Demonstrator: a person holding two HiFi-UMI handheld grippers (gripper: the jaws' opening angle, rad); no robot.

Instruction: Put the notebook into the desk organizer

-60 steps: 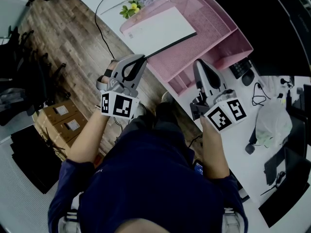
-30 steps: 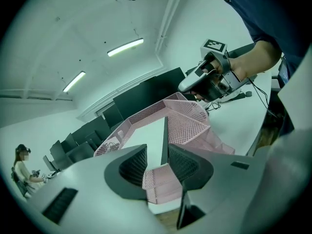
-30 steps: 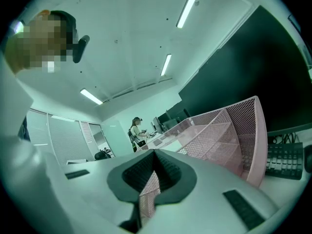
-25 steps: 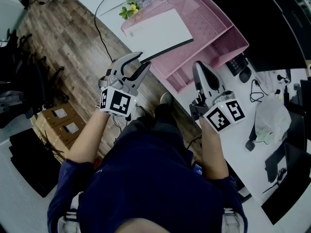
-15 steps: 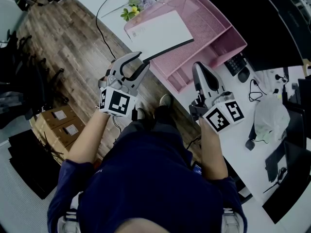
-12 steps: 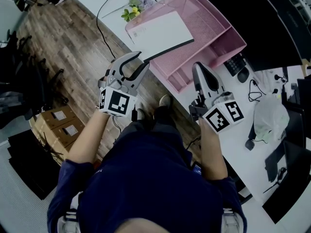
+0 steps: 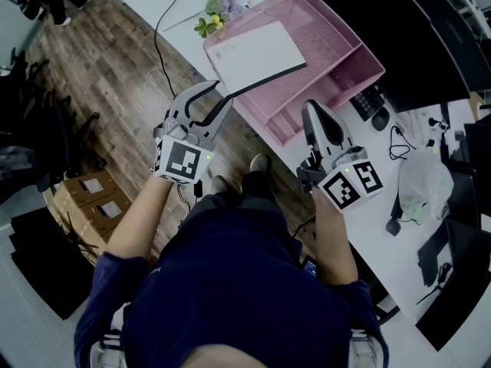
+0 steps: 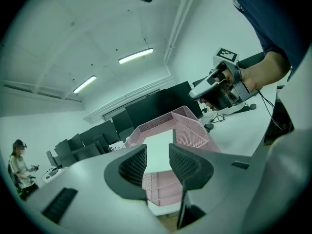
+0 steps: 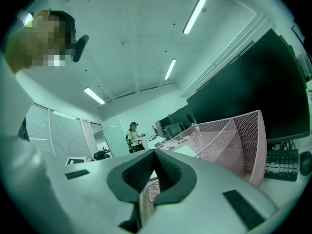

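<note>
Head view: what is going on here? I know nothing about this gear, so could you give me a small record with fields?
Notebook: white, lying in the big tray of the pink desk organizer
Left hand-held gripper: open, jaws just closing a little, nothing between them, close to the notebook's near edge
Right hand-held gripper: shut, empty, held near the organizer
Task status: notebook looks already in place
</note>
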